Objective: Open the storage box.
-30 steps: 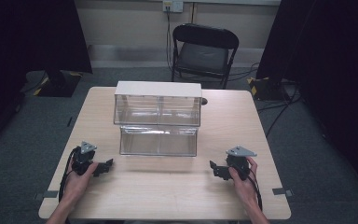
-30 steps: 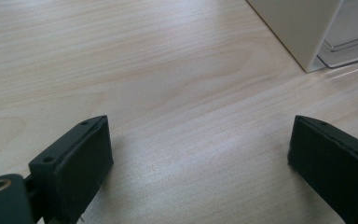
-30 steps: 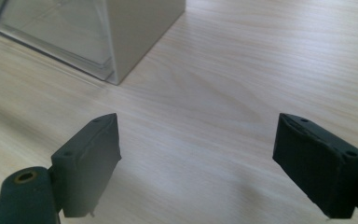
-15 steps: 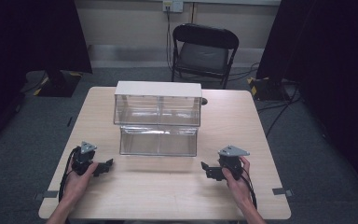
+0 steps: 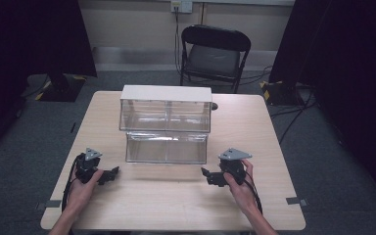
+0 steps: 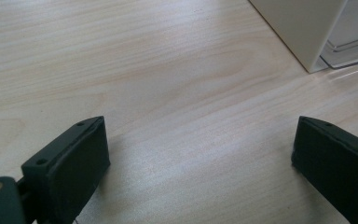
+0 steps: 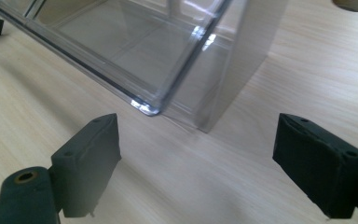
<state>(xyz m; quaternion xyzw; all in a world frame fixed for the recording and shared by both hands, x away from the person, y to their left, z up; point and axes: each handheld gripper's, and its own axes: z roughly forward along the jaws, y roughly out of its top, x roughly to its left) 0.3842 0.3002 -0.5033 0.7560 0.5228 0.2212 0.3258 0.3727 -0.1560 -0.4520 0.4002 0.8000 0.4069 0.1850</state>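
Two grippers sit low over the wooden table (image 5: 254,122), each held in one hand: the left gripper (image 5: 108,175) has its jaws spread wide with only bare tabletop between them, and the right gripper (image 5: 209,176) is spread just as wide, gripping nothing, its jaws pointing at the near right corner of the clear plastic drawer (image 5: 166,148). One drawer unit (image 5: 165,108) with a white top stands mid-table between the two grippers, its single lower drawer pulled out toward the person, while one black folding chair (image 5: 214,51) stands behind the table
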